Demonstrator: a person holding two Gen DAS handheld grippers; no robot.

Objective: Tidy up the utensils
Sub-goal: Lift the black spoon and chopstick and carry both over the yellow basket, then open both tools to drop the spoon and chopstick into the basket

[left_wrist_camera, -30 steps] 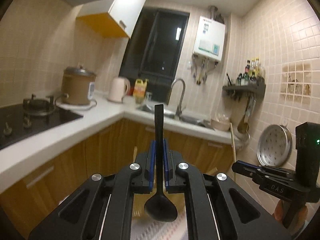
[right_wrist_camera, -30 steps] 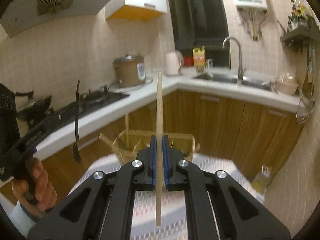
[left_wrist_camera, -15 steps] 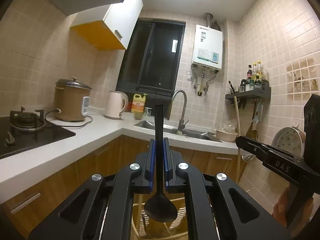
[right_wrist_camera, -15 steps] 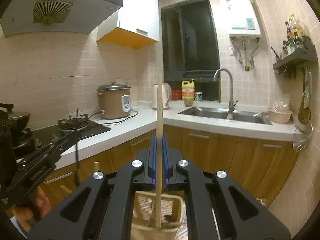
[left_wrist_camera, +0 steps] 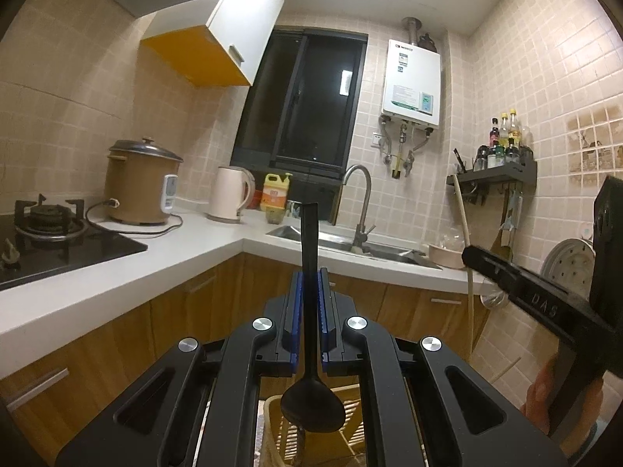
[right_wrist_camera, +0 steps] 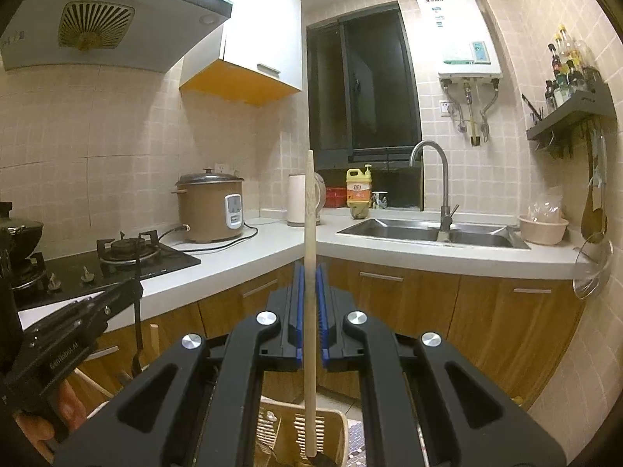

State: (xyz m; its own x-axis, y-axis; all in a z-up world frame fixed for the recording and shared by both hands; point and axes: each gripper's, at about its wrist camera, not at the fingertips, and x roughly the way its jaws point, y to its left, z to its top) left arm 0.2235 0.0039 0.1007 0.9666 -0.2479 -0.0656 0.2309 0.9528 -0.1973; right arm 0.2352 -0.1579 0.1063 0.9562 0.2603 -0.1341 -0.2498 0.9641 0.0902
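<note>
Left wrist view showed the black spoon (left_wrist_camera: 310, 350) clamped upright in your left gripper (left_wrist_camera: 309, 295), its bowl hanging low over the woven basket (left_wrist_camera: 272, 420) below. Your right gripper (right_wrist_camera: 310, 295) had its jaws closed on a wooden stick (right_wrist_camera: 310, 311), which stood vertical with its lower end down over the same basket (right_wrist_camera: 335, 428). Beyond both ran the white counter (right_wrist_camera: 249, 253), carrying a brown rice cooker (right_wrist_camera: 210, 210), kettle (left_wrist_camera: 227, 194) and sink (right_wrist_camera: 432, 233).
</note>
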